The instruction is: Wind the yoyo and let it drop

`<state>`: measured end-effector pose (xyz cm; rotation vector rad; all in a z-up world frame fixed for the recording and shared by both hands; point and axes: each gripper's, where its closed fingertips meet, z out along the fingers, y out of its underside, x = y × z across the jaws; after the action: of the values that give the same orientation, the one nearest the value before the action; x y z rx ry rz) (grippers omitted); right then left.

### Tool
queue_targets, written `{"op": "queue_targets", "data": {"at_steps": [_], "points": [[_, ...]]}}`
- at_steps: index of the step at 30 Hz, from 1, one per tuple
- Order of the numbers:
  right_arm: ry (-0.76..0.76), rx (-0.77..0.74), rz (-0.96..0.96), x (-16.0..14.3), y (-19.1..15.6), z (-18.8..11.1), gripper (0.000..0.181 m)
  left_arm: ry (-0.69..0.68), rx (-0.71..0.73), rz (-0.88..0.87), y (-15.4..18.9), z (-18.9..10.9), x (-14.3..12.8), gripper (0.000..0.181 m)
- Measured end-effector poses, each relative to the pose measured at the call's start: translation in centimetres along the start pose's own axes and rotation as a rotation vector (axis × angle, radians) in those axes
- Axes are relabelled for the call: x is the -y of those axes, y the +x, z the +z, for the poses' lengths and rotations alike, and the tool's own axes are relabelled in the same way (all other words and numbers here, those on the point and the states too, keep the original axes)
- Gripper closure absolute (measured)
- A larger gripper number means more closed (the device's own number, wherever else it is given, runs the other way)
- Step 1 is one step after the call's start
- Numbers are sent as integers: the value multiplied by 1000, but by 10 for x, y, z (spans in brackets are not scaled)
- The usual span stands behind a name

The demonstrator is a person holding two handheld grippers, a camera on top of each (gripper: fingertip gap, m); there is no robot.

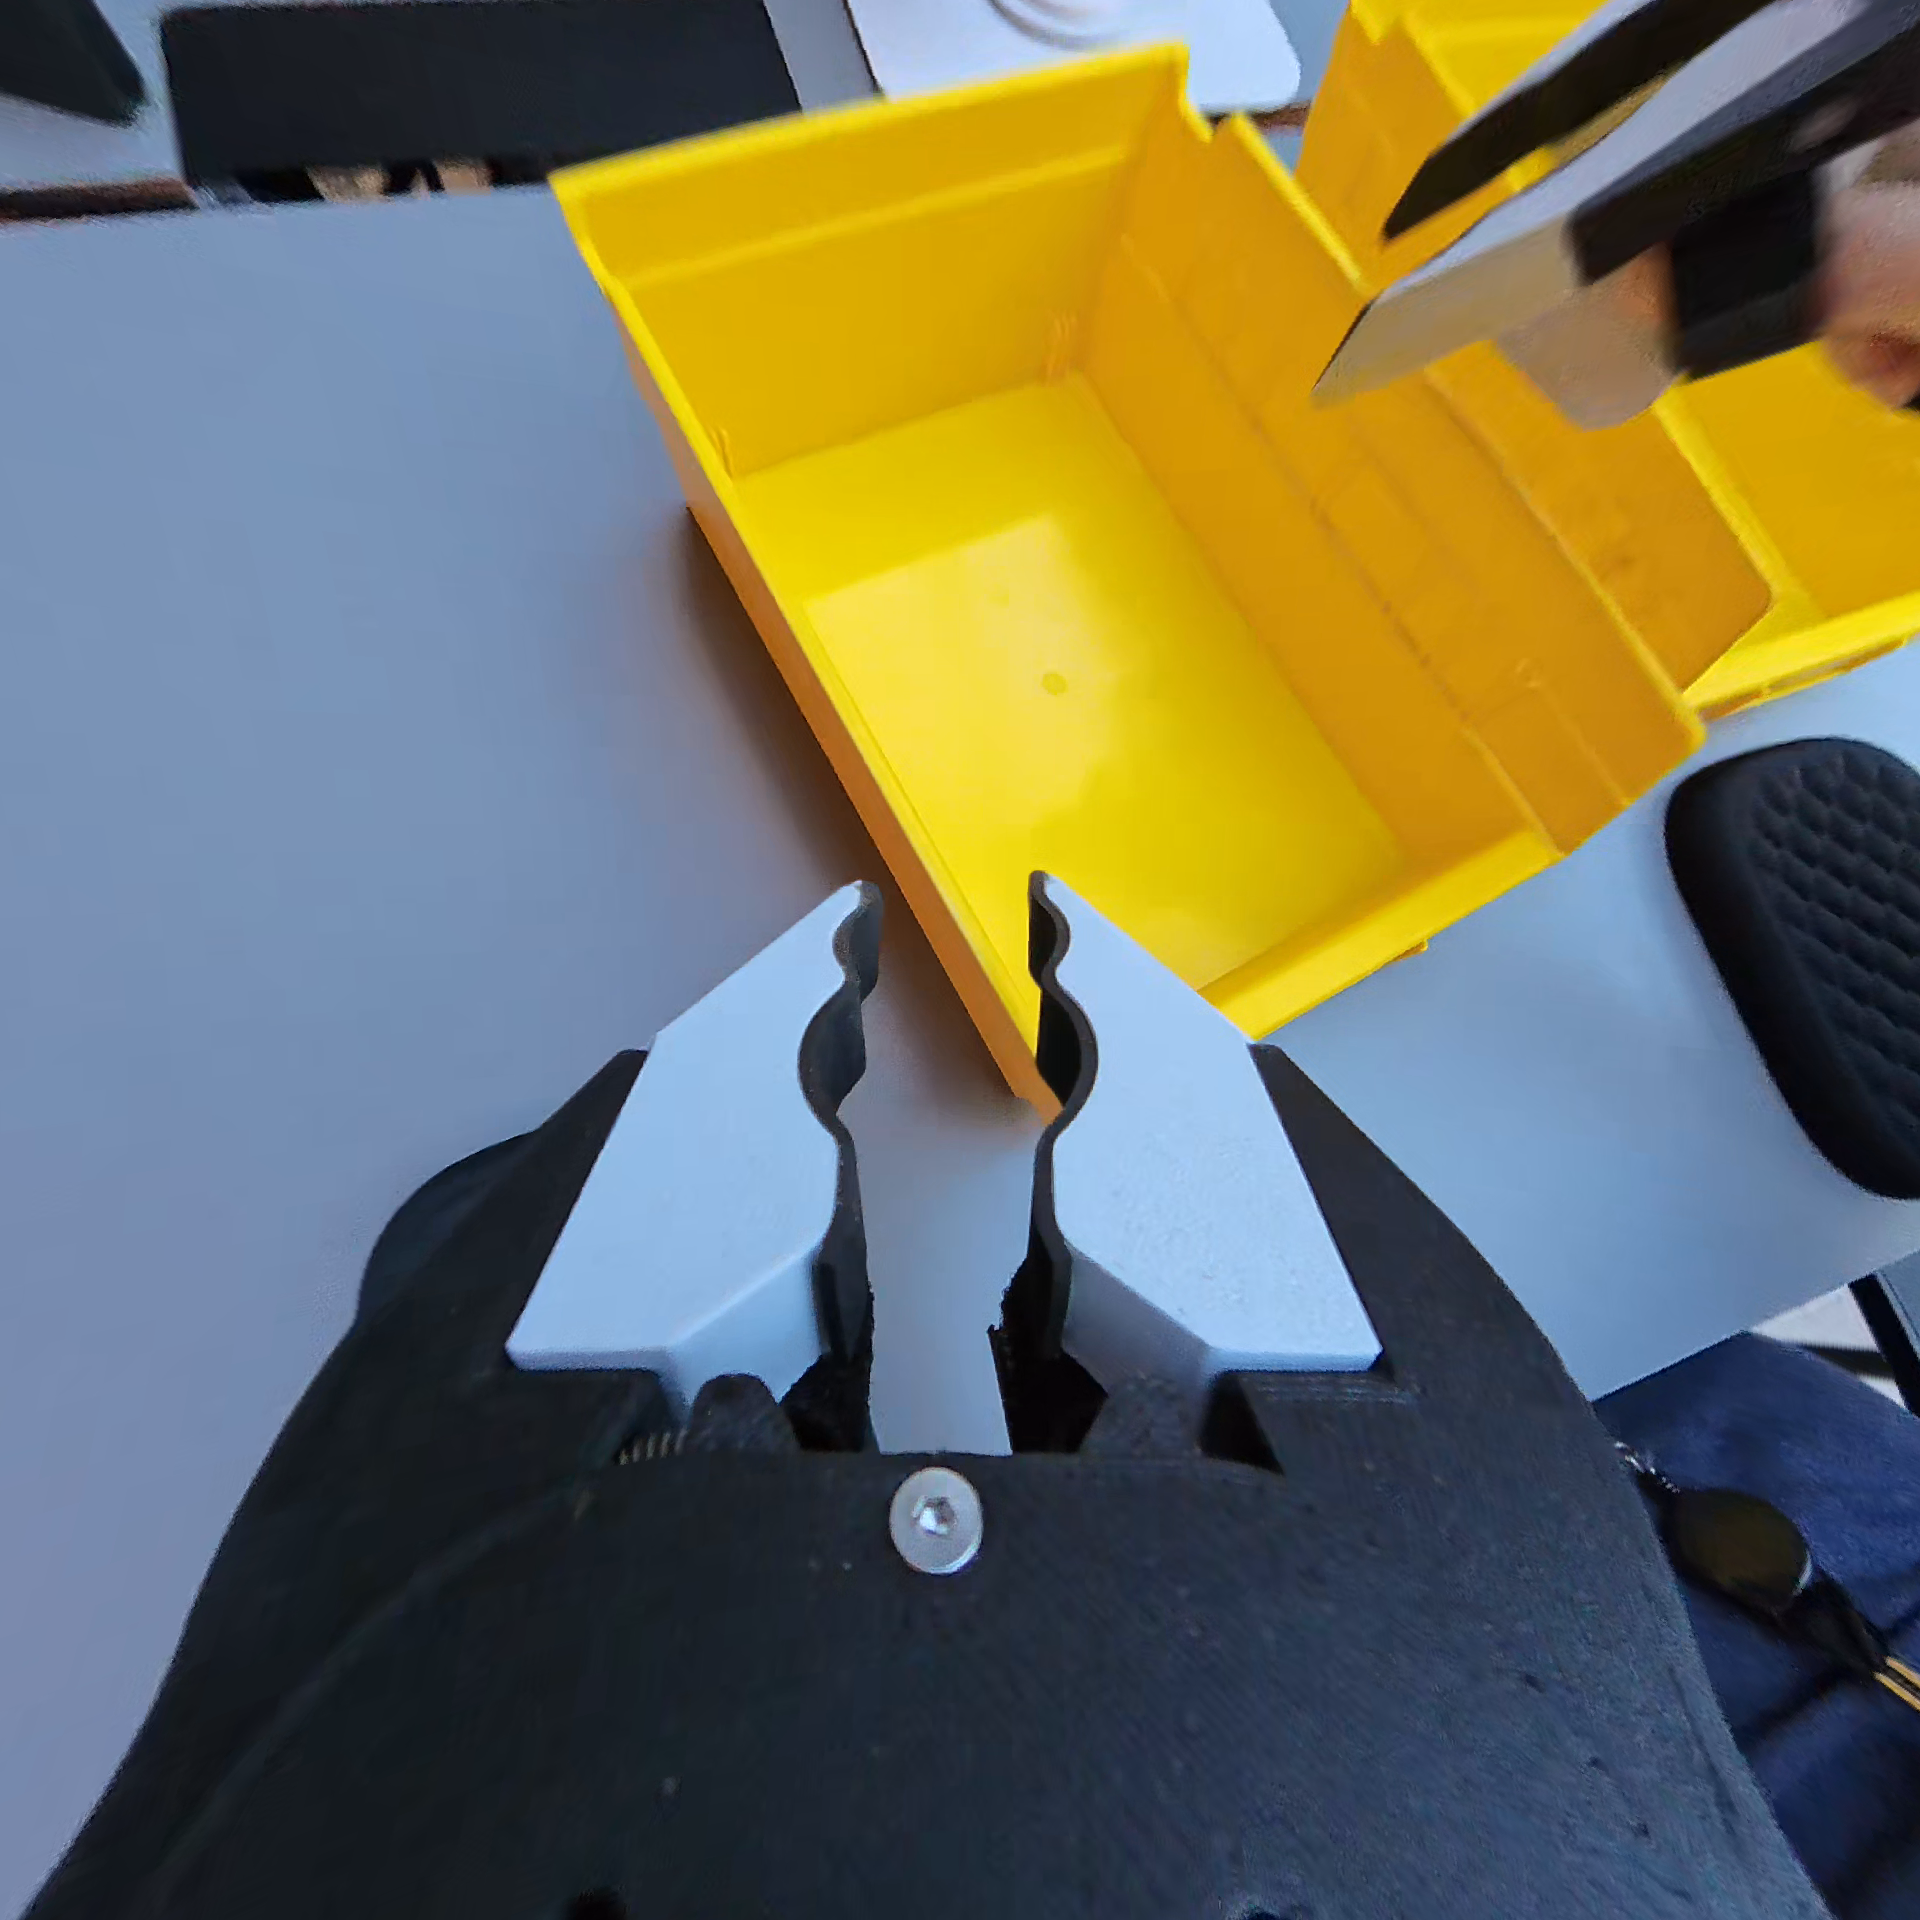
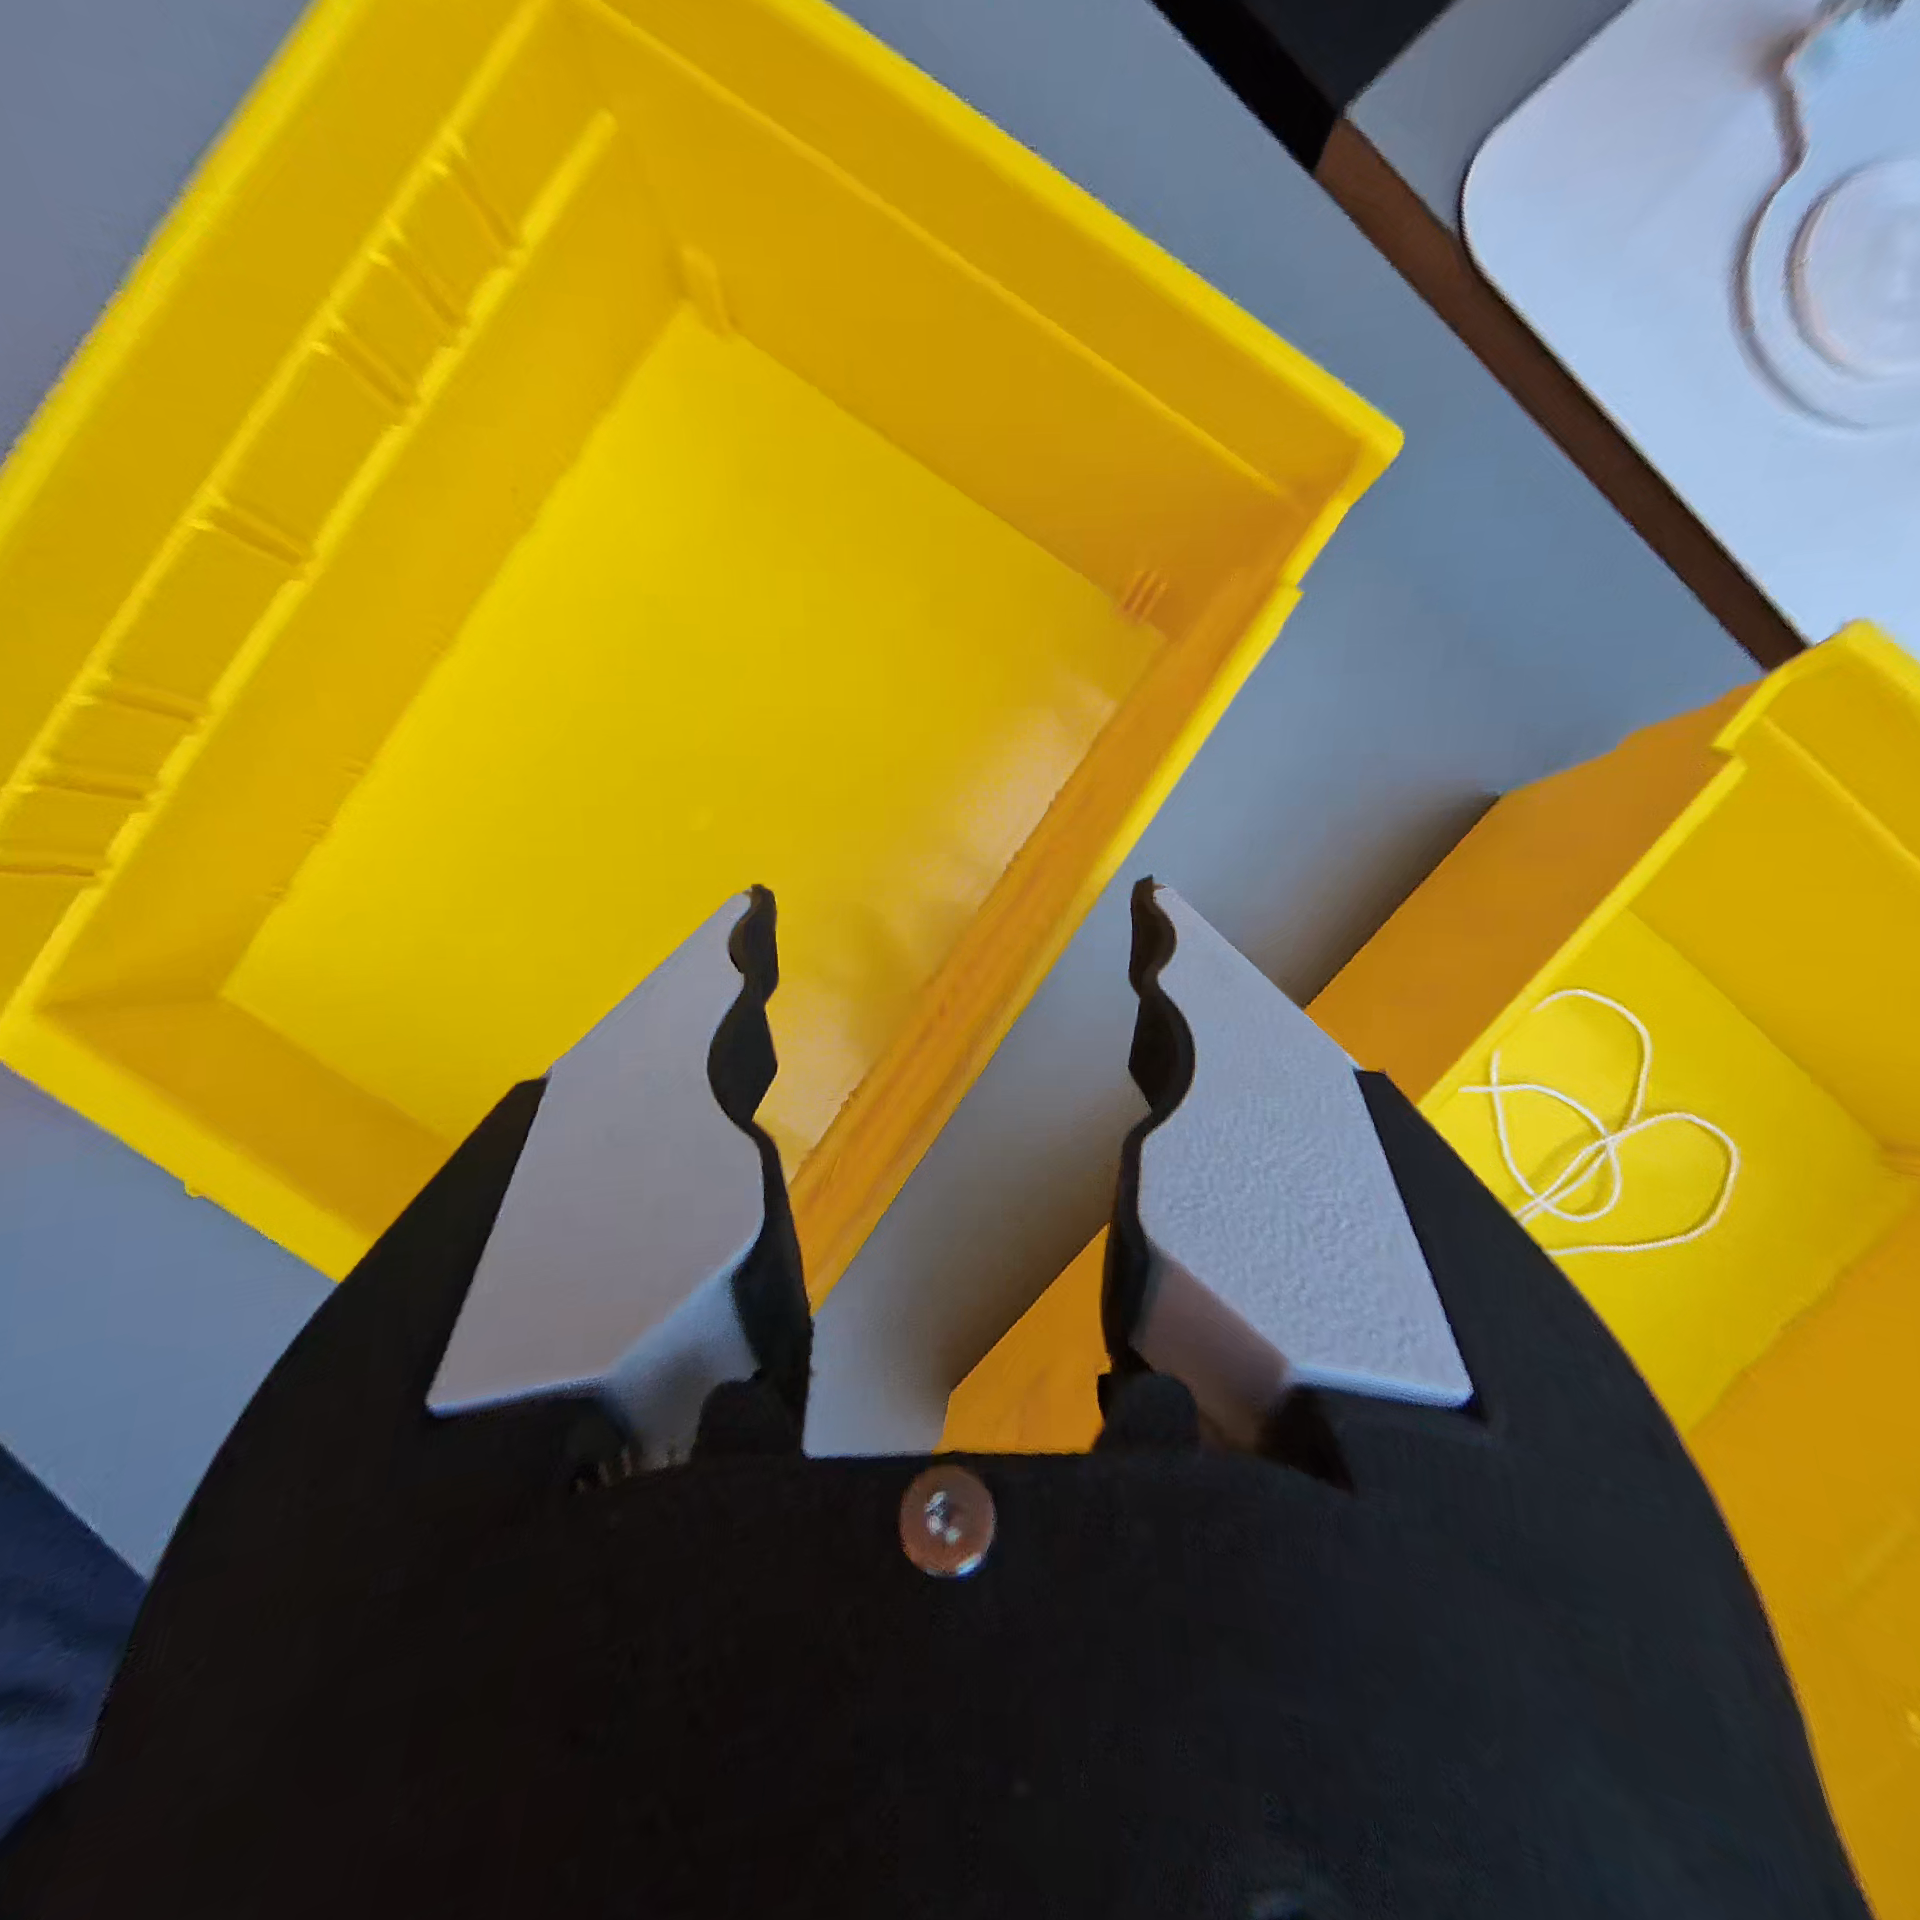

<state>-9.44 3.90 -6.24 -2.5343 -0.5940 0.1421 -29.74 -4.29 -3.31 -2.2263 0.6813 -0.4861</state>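
Note:
A loose white string (image 2: 1605, 1127) lies coiled on the floor of a yellow bin (image 2: 1766, 1351) at the right of the right wrist view. The yoyo body is hidden from both views. My right gripper (image 2: 951, 894) is open and empty, held above the near corner of a large empty yellow bin (image 2: 260, 1122), left of the string. It also shows blurred at the top right of the left wrist view (image 1: 1361, 312). My left gripper (image 1: 954, 888) is open and empty, just above the near corner of the empty bin (image 1: 883, 177).
A grey table (image 1: 312, 623) carries both bins. A black mesh pad (image 1: 1818, 956) sits past the table's right edge. A white tray with a clear round object (image 2: 1860, 281) lies on a second table at the far right, beyond a dark gap.

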Motion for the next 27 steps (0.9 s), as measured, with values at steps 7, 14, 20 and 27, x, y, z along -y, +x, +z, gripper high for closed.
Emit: {"op": "queue_targets", "data": {"at_steps": [7, 14, 20, 27], "points": [[-213, -16, 78, -24, 9, 40, 114, 106, 15, 19, 1, -34, 14, 157], [-350, -9, 186, -42, 20, 65, 123, 129, 15, 37, 4, -41, 17, 157], [-427, 46, 221, -46, 17, 77, 144, 139, 17, 49, 5, -48, 16, 158], [-473, 46, 241, -44, 23, 83, 161, 144, 25, 37, 0, -51, 14, 159]]}}
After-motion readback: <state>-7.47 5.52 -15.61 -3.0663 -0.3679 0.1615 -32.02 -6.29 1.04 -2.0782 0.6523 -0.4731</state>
